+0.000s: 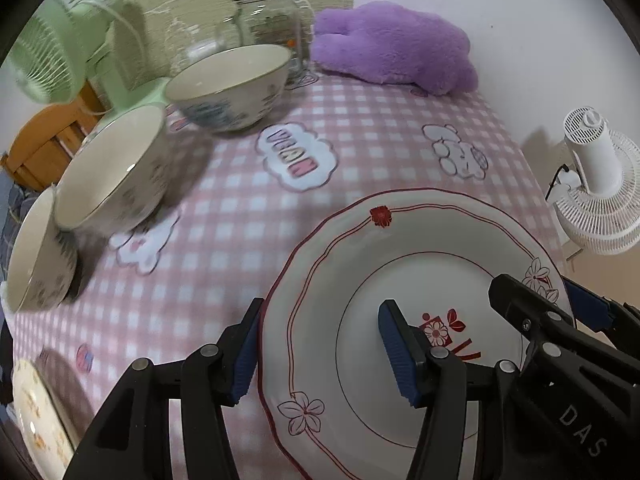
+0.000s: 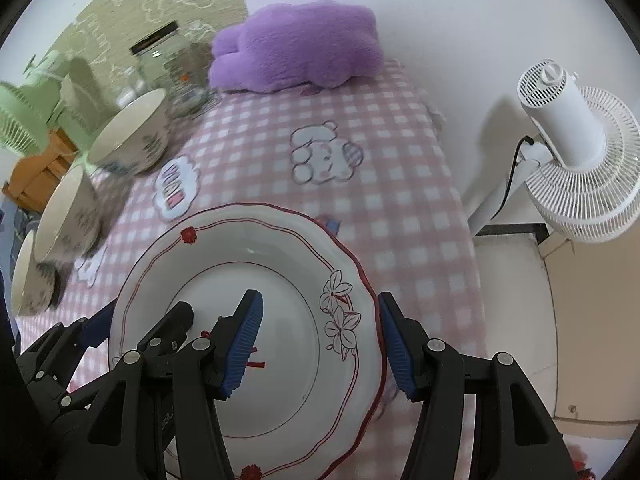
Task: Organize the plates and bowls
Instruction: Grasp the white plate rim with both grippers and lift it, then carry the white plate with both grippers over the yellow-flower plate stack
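bench (image 1: 360, 128), covered by a pink-and-white checked cloth (image 2: 400, 184) printed with cartoon figures; a pale wall is seen behind it

purple plush cushion (image 1: 396, 44), laid at the far edge of the bench against the wall

white fan (image 2: 576, 160), placed off the right side of the bench; green fan (image 1: 52, 56), placed at the far left

plate (image 1: 400, 280), white with a scalloped red rim and flower prints, found nearest the cameras above the cloth; it is clamped at opposite edges by both grippers

three bowls, lined along the left side: far bowl (image 1: 236, 84), middle bowl (image 1: 116, 168), near bowl (image 1: 36, 256), all upright and blurred

second plate (image 1: 36, 412), seen only in part at the lower left

glass jar (image 1: 268, 20) with a dark lid, set behind the far bowl

left gripper (image 1: 320, 356), blue pads closed on the plate's left rim, one pad outside, one inside

right gripper (image 2: 320, 344), pads closed likewise on the plate's right rim
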Demonstrator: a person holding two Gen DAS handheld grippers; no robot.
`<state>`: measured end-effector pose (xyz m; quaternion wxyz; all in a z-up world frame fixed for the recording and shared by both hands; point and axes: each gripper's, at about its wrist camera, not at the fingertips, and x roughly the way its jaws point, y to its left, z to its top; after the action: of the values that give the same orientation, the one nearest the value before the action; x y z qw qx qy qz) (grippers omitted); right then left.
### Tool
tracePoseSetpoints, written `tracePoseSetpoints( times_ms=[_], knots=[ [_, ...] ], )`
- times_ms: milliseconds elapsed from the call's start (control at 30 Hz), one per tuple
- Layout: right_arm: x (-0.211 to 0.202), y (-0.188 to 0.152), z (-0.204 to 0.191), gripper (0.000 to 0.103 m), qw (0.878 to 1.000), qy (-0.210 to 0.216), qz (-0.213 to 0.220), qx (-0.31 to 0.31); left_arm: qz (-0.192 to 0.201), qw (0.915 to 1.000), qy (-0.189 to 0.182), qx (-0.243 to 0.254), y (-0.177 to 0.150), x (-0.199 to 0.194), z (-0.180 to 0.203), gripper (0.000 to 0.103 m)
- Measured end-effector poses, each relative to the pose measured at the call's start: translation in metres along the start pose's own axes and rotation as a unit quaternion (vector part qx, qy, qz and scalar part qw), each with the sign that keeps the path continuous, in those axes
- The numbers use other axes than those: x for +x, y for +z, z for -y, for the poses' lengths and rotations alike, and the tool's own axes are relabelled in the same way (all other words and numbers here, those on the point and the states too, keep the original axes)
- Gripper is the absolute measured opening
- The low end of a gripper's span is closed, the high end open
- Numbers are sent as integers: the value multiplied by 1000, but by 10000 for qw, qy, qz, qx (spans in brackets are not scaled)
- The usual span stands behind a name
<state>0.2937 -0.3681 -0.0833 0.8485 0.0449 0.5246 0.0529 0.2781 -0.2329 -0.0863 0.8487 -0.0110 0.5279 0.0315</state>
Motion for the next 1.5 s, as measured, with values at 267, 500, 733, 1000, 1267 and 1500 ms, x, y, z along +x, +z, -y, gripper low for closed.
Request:
tracePoseSetpoints(
  times_ms=[267,500,733,1000,1267,1500],
  knots=[
    [-16,-43,-25,62,9997,79,-156,-169,-194,9997,28,-161,-45,-15,-26,58],
    [-22,-77,-38,61,9988,204,-361,-242,-259,9993,84,-259,-79,-25,-40,58],
    [-24,-88,-41,61,9986,223,-398,-276,-230,9990,18,-377,-85,-27,-43,58],
    [-23,-87,-32,60,9975,558,-408,-175,-207,9987,-124,-459,-85,-29,-46,58],
    [-19,-93,-35,43,9969,212,-298,-695,-206,9990,112,-369,-86,-29,-40,54],
    [-21,-95,-39,43,9960,-14,-380,-804,-256,9985,161,-465,-87,-32,-41,55]
  ],
)
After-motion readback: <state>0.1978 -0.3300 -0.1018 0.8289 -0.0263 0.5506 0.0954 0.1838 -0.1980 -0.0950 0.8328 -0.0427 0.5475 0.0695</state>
